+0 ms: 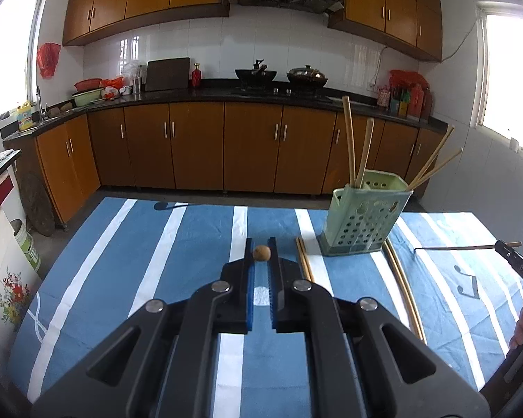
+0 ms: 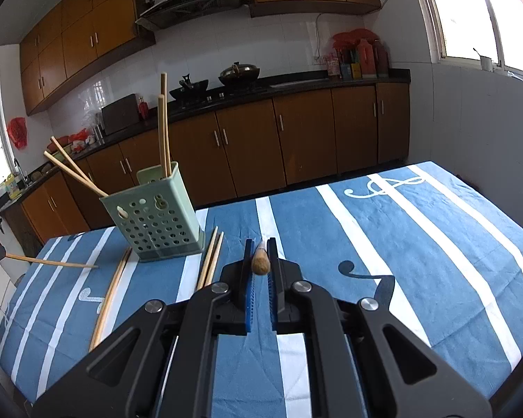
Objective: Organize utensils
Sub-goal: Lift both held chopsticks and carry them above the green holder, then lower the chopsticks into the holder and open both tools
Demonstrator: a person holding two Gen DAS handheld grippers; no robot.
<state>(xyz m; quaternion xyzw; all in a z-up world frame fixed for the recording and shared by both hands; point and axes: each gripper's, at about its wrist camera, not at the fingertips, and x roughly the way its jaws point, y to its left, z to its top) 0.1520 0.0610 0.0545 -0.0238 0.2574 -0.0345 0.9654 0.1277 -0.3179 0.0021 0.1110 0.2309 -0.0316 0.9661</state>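
The left gripper [image 1: 262, 248] pinches one chopstick [image 1: 262, 253], seen end-on between its blue pads. The right gripper [image 2: 260, 249] pinches another chopstick [image 2: 260, 265] the same way. The green holder [image 1: 364, 214] with four chopsticks stands ahead and right of the left gripper, on the striped cloth [image 1: 157, 250]. Loose pairs [image 1: 305, 261] lie beside the holder.

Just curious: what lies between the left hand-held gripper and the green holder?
A pair of chopsticks, flat on the cloth, between the left hand-held gripper and the green holder; the left wrist view shows it.
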